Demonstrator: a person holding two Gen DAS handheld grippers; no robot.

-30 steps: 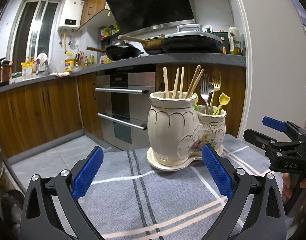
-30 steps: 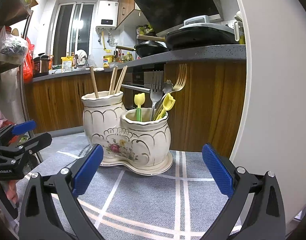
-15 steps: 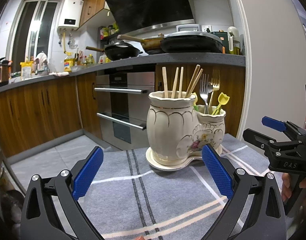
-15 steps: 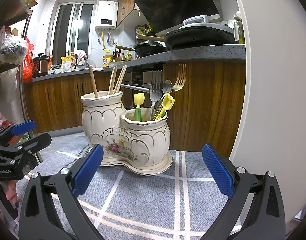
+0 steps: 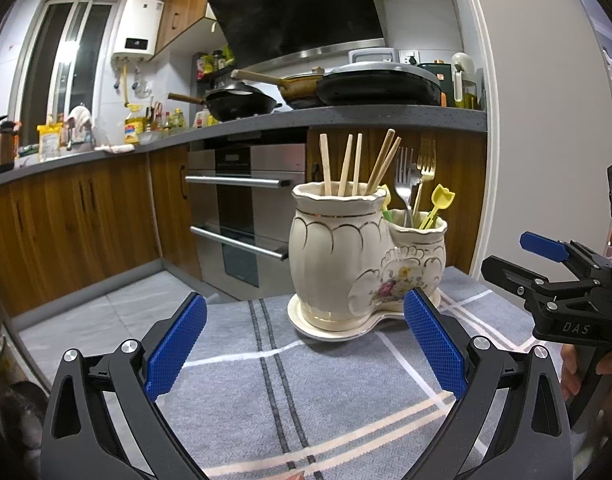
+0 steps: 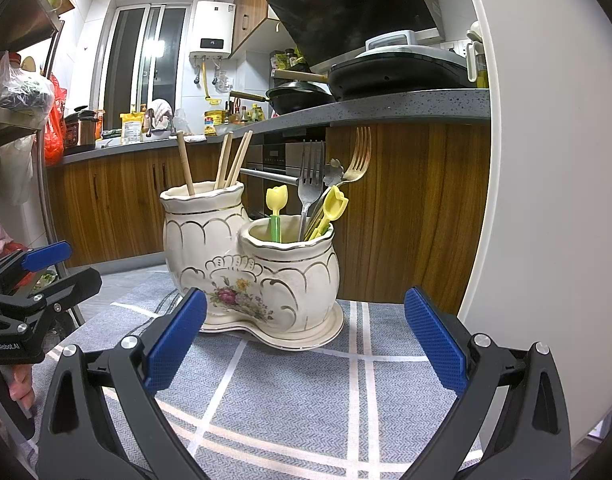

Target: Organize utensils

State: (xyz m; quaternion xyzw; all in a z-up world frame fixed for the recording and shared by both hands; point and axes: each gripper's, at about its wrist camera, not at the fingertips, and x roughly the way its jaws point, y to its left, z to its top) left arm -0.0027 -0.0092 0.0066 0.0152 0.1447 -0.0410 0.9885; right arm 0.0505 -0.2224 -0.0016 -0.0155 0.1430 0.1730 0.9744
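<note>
A cream ceramic double holder [image 5: 346, 264] [image 6: 258, 264] stands on a saucer on the grey striped cloth [image 5: 266, 392]. Its taller pot holds several wooden chopsticks [image 5: 356, 164] [image 6: 226, 160]. Its shorter pot holds forks [image 6: 312, 172] [image 5: 404, 172] and yellow tulip-topped picks [image 6: 334, 204] [image 5: 442, 200]. My left gripper [image 5: 304, 344] is open and empty, in front of the holder. My right gripper [image 6: 304, 344] is open and empty, also in front of it. Each gripper shows at the side of the other's view, the right [image 5: 554, 276] and the left [image 6: 30, 280].
A white wall or pillar [image 6: 546, 200] stands close on the right of the table. Behind are wooden cabinets, an oven [image 5: 246, 208] and a counter with pans [image 5: 378, 84]. A metal shelf with bags [image 6: 18, 92] stands at the left.
Both grippers stay open and nearly still. The holder sits very slightly lower and left in the views; nothing was picked up or released.
</note>
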